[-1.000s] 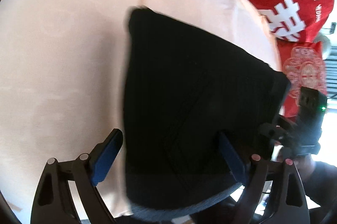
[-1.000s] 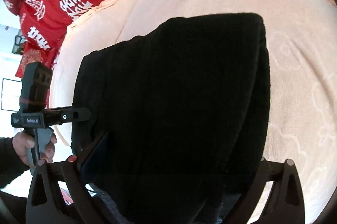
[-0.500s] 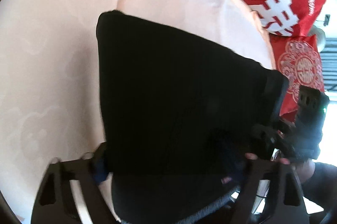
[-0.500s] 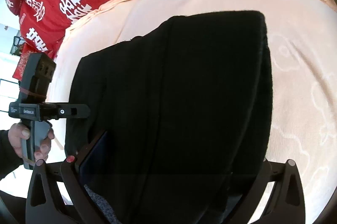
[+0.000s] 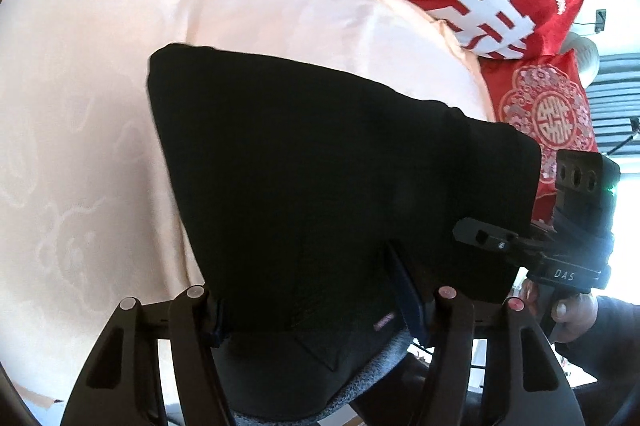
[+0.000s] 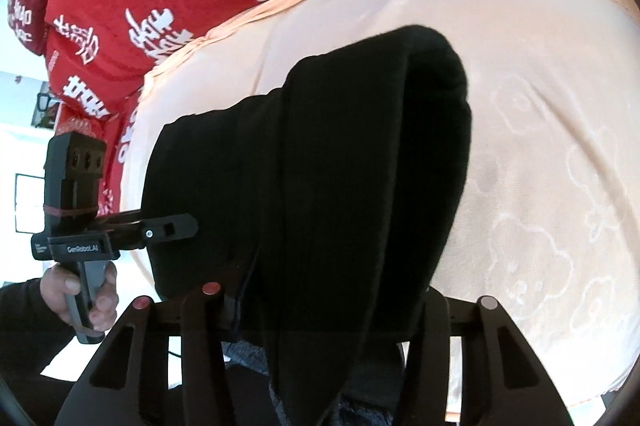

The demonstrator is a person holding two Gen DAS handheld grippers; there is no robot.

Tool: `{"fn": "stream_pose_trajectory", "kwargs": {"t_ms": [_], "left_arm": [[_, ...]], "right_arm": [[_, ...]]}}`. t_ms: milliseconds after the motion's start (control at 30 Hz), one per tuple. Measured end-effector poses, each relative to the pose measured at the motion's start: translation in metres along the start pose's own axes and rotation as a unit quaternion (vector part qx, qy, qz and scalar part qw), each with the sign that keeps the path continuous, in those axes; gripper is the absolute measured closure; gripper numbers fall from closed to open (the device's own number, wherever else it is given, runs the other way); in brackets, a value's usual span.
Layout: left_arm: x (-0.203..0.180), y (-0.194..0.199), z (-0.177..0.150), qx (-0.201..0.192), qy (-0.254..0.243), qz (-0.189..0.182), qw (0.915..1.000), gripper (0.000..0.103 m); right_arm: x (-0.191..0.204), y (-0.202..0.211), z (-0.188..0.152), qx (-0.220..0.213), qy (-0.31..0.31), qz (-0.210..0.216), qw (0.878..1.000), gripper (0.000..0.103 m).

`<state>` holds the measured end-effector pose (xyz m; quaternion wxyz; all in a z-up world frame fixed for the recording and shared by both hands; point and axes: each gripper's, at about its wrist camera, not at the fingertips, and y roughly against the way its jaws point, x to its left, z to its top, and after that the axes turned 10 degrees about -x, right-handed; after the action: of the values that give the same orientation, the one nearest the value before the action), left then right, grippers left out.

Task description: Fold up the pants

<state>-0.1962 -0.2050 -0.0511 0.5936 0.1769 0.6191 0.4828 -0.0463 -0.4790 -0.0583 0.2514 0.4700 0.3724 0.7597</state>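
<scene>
Mid-fold: black pants (image 5: 328,178) doubled over, draped on the peach bedspread (image 5: 80,146), near edge lifted, pinched in both left gripper (image 5: 308,300) and right gripper (image 6: 320,300), fingers half closed on cloth; next, carrying it forward, laying it flat, releasing.

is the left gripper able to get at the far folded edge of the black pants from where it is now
Probably not yet. The left gripper sits at the near edge of the black pants, with fabric draped between its fingers. The far fold lies across the whole garment on the peach bedspread; nothing blocks it, but it would have to let go first.
</scene>
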Motion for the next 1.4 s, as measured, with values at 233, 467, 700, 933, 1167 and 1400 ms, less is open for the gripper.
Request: {"fn": "stream_pose_trajectory", "kwargs": {"t_ms": [233, 467, 700, 933, 1167, 1400], "left_arm": [[-0.058, 0.011, 0.005, -0.002, -0.019, -0.002, 0.9998, 0.037], [-0.137, -0.022, 0.027, 0.008, -0.053, -0.022, 0.9983, 0.037], [-0.191, -0.083, 0.060, 0.024, -0.060, -0.017, 0.9978, 0.037], [-0.181, -0.152, 0.069, 0.065, -0.040, 0.061, 0.9952, 0.037], [-0.154, -0.142, 0.076, 0.053, 0.042, 0.103, 0.9924, 0.022], [-0.214, -0.071, 0.050, -0.054, -0.035, 0.089, 0.9940, 0.022]], "right_arm": [[0.003, 0.039, 0.006, -0.014, 0.004, 0.012, 1.000, 0.052], [-0.035, 0.094, 0.020, -0.026, -0.002, 0.005, 1.000, 0.052], [-0.112, 0.141, 0.054, -0.029, -0.020, -0.023, 0.999, 0.052], [-0.165, 0.117, 0.093, 0.010, -0.023, -0.032, 0.999, 0.052], [-0.208, 0.066, 0.097, 0.061, -0.055, -0.062, 0.995, 0.023], [-0.197, 0.140, 0.099, -0.043, -0.015, -0.103, 0.994, 0.021]]}}
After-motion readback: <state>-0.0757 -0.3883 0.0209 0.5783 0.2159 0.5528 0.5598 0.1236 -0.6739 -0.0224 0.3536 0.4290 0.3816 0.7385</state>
